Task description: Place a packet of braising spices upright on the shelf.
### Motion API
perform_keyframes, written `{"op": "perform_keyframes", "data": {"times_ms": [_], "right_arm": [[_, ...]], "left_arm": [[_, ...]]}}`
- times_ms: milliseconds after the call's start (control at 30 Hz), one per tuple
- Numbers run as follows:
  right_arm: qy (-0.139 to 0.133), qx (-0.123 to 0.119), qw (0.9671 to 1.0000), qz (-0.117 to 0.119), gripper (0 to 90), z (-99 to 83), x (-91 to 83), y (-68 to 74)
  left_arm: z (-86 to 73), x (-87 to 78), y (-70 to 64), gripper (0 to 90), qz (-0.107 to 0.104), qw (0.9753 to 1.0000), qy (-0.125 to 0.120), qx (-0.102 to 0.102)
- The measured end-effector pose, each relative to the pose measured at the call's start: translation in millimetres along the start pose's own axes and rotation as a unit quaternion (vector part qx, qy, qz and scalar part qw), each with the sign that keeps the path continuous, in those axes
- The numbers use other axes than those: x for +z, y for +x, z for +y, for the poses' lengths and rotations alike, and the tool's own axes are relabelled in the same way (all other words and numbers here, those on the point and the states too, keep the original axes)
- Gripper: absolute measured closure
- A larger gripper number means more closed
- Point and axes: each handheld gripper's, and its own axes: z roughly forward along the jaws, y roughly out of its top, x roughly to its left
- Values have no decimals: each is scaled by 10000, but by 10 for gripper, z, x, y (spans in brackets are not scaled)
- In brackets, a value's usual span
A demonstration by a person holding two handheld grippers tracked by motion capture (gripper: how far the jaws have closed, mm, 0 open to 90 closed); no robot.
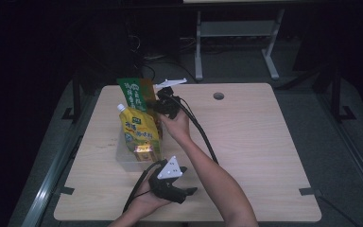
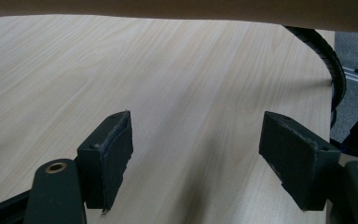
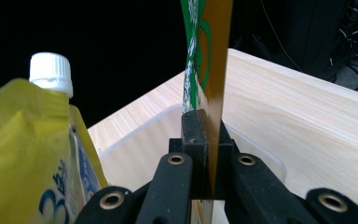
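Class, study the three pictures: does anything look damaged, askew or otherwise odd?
Yes. The left gripper has a frayed pad, its edge ragged. The green packet, clamped by the right gripper, leans over the clear container.

Matt pale wood-grain table [image 2: 177, 84], glossy yellow plastic pouch [image 3: 23, 140]

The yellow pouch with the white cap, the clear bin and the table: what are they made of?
Yellow pouch: likely soft glossy plastic film, creased and shiny, with a hard white plastic cap. Clear bin: see-through rigid plastic, by its smooth rim. Table: pale wood-grain top, perhaps laminate.
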Motion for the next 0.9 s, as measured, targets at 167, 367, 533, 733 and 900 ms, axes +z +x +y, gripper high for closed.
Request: {"op": "perform_keyframes", "data": {"times_ms": [167, 367, 533, 733, 900], "right_arm": [[45, 23, 10000, 29, 891, -52, -32, -42], [92, -28, 10000, 13, 890, -85, -52, -62], [173, -68, 9998, -69, 883, -83, -69, -70], [307, -57, 9994, -115, 809, -79, -108, -105], [289, -43, 9995, -125, 771, -65, -153, -130]], "left_arm": [[-2, -1, 10, 254, 16, 10000, -14, -19], [-1, 15, 1, 254, 6, 10000, 9, -9], [-3, 15, -4, 254, 18, 10000, 17, 7], [-3, 17, -4, 254, 19, 10000, 21, 4], [-3, 11, 4, 253, 28, 10000, -3, 1]]}}
